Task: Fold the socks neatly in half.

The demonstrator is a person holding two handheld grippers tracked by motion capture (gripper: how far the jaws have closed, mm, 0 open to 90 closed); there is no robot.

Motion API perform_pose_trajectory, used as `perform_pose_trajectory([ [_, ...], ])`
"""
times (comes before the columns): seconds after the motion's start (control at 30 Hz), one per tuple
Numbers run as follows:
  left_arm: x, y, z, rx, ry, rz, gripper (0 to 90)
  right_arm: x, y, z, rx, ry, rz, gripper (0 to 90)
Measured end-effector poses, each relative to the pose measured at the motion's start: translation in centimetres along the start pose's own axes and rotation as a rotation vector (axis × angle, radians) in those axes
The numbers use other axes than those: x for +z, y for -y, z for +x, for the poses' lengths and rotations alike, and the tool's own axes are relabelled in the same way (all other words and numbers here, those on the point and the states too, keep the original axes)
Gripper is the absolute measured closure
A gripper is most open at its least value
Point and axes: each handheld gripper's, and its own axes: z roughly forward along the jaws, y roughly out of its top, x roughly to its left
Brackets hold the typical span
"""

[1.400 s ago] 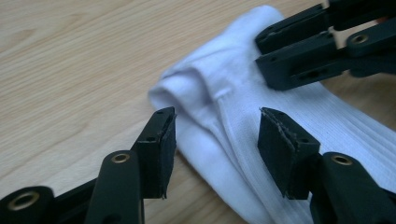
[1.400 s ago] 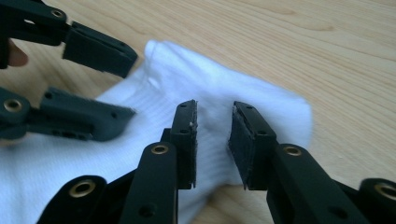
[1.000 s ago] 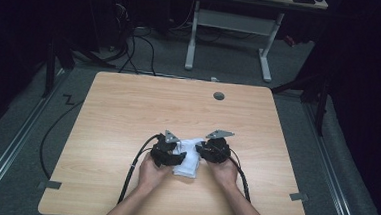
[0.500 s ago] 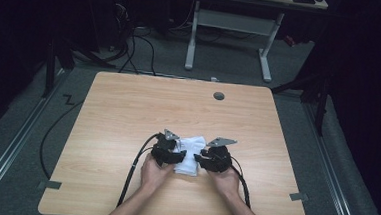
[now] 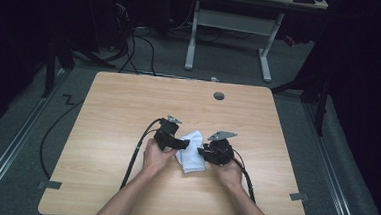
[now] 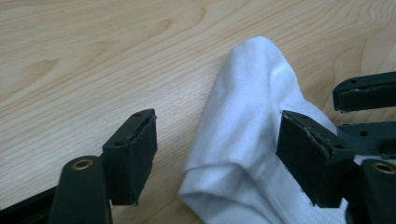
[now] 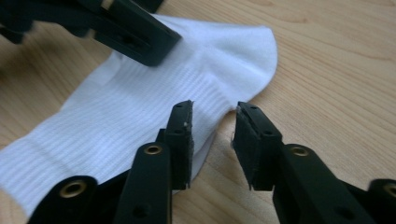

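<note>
A: Nearest to us in the high view, our two bare forearms come up from the bottom edge, and each hand holds a black two-jaw gripper. How do we stand on the left gripper (image 5: 186,144)?

B: Its jaws are wide apart and have just been opening. In the left gripper view (image 6: 215,151) the folded white ribbed cotton sock (image 6: 247,135) lies between them; one pad sits right at the cloth's edge, the other is well clear over bare wood. We don't press on it.

A: And the right gripper (image 5: 201,151)?

B: In the right gripper view (image 7: 212,135) the jaws stand narrower and have just been closing. The rim of the sock (image 7: 140,102) runs into the gap; one pad lies over the cloth, the other over wood. Whether the pads pinch the cloth we cannot tell.

A: Where does the sock lie?

B: Flat on the light wooden table (image 5: 113,113), between our two grippers, near our side. From above the sock (image 5: 191,156) is a small white patch, with its edges hidden under the gripper bodies; the weave and fold only come clear close up.

A: Farther off?

B: A small round grey cap (image 5: 219,95) sits in the tabletop near the far edge. Beyond it, a white-legged desk (image 5: 230,21) stands in dark surroundings, with its top cut off by the frame.
</note>
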Motion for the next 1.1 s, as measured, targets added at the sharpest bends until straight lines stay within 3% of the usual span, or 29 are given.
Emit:
perform_pose_trajectory([
  [0.07, 0.2, -0.1, -0.1, 0.019, 0.008, 0.023, 34.7, -0.4, -0.1, 0.3, -0.008, -0.003, -0.017, 71.8],
  [0.13, 0.4, -0.1, 0.1, 0.005, 0.035, 0.04, 42.0, -1.2, -0.1, 0.8, -0.015, -0.029, -0.048, 75.3],
  [0.3, 0.5, 0.0, 0.5, 0.013, 0.061, 0.055, 55.3, -1.7, 0.1, 3.0, -0.074, -0.086, -0.041, 77.3],
  [0.5, 0.4, 0.1, 1.3, -0.005, 0.103, 0.052, 70.5, -1.2, 0.4, 3.7, -0.048, -0.112, -0.04, 76.3],
  [0.63, 0.2, 0.0, 1.6, -0.012, 0.109, 0.027, 76.3, -1.5, 0.1, 4.1, -0.062, -0.098, -0.051, 74.4],
  [0.77, -0.3, -0.1, 1.8, -0.009, 0.14, -0.011, 77.9, -1.2, -0.3, 4.1, -0.032, -0.101, -0.058, 74.0],
  [0.87, -1.1, -0.2, 2.0, 0.006, 0.169, -0.057, 77.7, -0.3, -0.3, 4.0, -0.031, -0.097, -0.028, 74.8],
  [0.97, -1.9, -0.3, 2.0, 0.032, 0.209, -0.101, 77.7, 0.4, -0.2, 4.1, -0.033, -0.09, -0.008, 75.6],
  [1.1, -3.1, -0.1, 1.6, 0.099, 0.259, -0.135, 77.9, 0.6, -0.1, 4.3, -0.04, -0.072, -0.005, 77.1],
])
